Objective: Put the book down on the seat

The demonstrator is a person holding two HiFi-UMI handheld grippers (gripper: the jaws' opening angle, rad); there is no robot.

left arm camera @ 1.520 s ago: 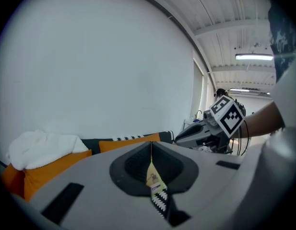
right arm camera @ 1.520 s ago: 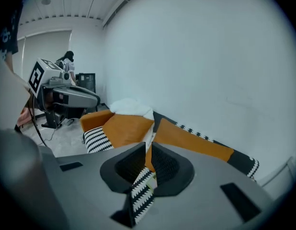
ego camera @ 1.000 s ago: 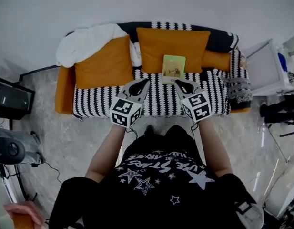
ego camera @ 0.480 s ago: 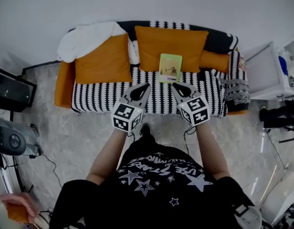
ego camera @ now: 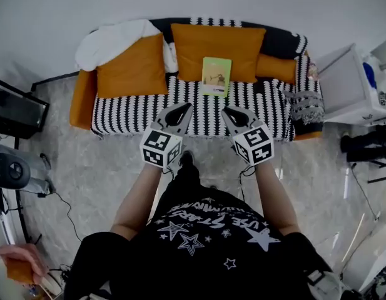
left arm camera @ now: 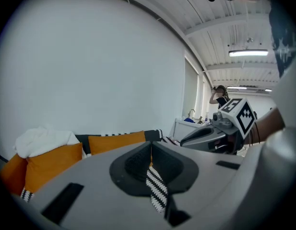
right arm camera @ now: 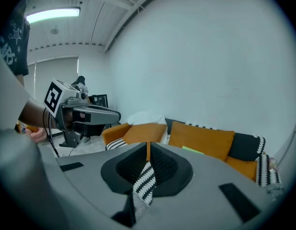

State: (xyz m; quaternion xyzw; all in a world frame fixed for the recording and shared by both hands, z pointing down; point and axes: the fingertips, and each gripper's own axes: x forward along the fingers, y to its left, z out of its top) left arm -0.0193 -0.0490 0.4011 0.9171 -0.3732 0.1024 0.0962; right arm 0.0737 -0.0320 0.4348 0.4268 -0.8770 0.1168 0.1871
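Striped sofa [ego camera: 199, 114] carries the green book [ego camera: 216, 76] on its seat against an orange cushion [ego camera: 218, 42], whole in the head view, a sliver in my right gripper view, while my left gripper [ego camera: 185, 107] and right gripper [ego camera: 226, 111] hover pressed together, empty.

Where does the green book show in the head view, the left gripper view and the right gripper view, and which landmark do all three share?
Head view: the green book is above centre, on the striped seat, in front of the big orange cushion.
Left gripper view: not in it.
Right gripper view: a thin green sliver right of centre, at the cushion's foot.
Shared landmark: the big orange cushion, also in the left gripper view and the right gripper view.
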